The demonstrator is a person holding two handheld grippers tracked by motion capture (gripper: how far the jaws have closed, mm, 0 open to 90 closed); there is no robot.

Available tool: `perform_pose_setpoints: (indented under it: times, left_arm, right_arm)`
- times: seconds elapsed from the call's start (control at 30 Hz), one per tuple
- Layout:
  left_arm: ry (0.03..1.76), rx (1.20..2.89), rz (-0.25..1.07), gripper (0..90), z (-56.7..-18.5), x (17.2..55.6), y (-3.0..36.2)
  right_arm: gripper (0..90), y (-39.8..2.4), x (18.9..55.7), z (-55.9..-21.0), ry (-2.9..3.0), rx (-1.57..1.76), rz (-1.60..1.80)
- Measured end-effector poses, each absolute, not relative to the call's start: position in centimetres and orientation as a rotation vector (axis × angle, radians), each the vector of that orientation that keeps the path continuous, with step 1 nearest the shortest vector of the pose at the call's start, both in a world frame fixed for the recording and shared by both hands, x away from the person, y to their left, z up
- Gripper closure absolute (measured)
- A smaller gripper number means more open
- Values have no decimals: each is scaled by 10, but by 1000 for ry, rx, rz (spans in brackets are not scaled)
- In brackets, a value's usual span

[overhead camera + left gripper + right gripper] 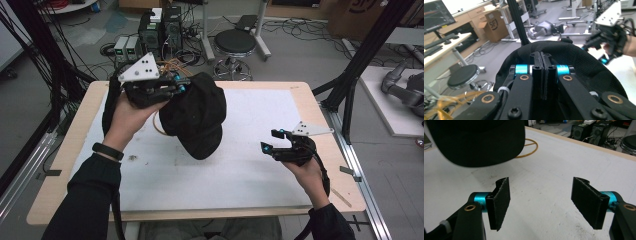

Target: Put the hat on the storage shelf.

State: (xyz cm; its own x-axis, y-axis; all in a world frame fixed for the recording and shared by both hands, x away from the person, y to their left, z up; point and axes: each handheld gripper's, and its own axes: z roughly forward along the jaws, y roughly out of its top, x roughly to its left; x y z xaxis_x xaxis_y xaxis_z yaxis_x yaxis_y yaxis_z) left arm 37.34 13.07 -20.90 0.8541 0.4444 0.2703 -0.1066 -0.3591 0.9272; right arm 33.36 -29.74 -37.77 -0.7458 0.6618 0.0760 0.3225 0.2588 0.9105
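Cap lifted clear of the table
Left gripper point(181, 86) pinched the black cap point(196, 117) at eleven o'clock; right gripper point(274, 141) waited agape, empty, likely due to grasp its brim.

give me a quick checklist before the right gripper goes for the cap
1. Left gripper shut on the black cap: ok, jaws pinched on the fabric.
2. Cap off the table: ok, it hangs from the left gripper.
3. Right gripper open with nothing between the pads: ok.
4. Bare mat between right gripper and cap: ok.
5. Orange cable loop free of the cap: cannot tell, the cap hides part of it.
6. Depth of the left grip on the fabric: cannot tell.
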Motion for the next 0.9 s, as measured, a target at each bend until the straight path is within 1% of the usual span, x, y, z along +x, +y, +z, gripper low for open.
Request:
perform_pose_setpoints:
  times: [0.3, 0.5, 0.63, 0.9]
  left_arm:
    - [294, 1844, 637, 884, -170, 403, 126]
    - [336, 1815, 655, 884, -157, 424, 130]
    - [387, 1808, 676, 884, -156, 438, 139]
    - [520, 1777, 698, 884, -177, 465, 168]
  right_arm:
    - [311, -302, 333, -378, 2201, 919, 1489]
    - [311, -302, 333, -378, 2206, 919, 1494]
    - [311, -303, 333, -379, 2205, 919, 1493]
    - [314, -307, 330, -378, 2196, 925, 1499]
